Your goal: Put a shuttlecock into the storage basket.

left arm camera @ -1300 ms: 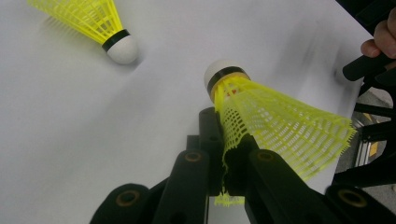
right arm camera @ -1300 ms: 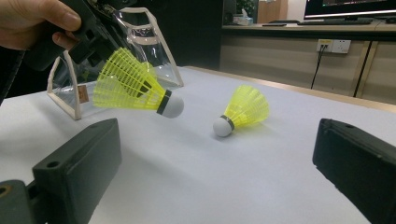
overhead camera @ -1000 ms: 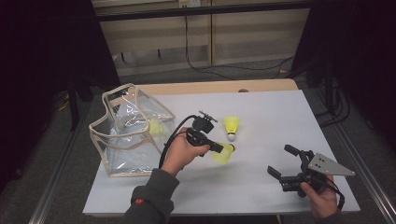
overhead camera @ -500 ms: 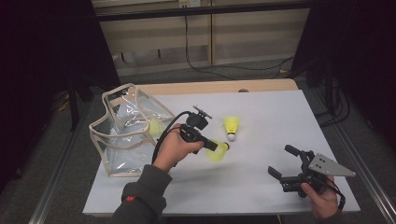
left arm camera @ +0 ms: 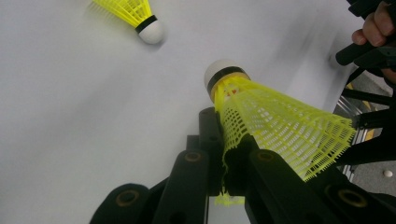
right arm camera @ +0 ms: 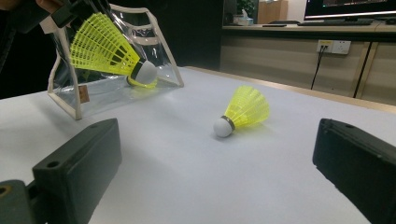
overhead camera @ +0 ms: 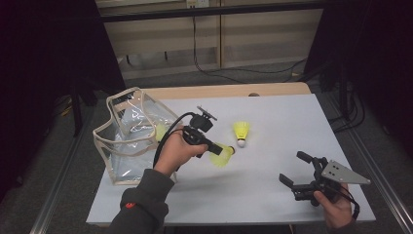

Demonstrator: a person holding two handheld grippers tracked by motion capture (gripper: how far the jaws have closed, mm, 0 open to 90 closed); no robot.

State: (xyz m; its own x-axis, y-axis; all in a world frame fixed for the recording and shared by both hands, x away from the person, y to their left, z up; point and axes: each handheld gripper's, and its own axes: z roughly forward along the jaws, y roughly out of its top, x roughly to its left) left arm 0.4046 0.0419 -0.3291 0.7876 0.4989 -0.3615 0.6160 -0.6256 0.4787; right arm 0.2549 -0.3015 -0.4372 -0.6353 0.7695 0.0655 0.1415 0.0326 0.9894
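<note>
Left gripper (overhead camera: 214,147) clamped on a yellow shuttlecock's (overhead camera: 222,155) skirt, lifted above the table (overhead camera: 272,195), beside the clear bag (overhead camera: 127,141). Right gripper (overhead camera: 298,169) jaws spread, holding nothing. Second shuttlecock (overhead camera: 240,132) lies on the table.

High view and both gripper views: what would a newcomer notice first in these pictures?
First, the bright yellow mesh shuttlecock with a white cork tip, pinched by its skirt in the left gripper above the middle of the white table. Next, a second yellow shuttlecock lying on the table just beyond it. At the table's left stands a clear plastic bag with beige trim, while the right gripper waits open near the front right corner.
</note>
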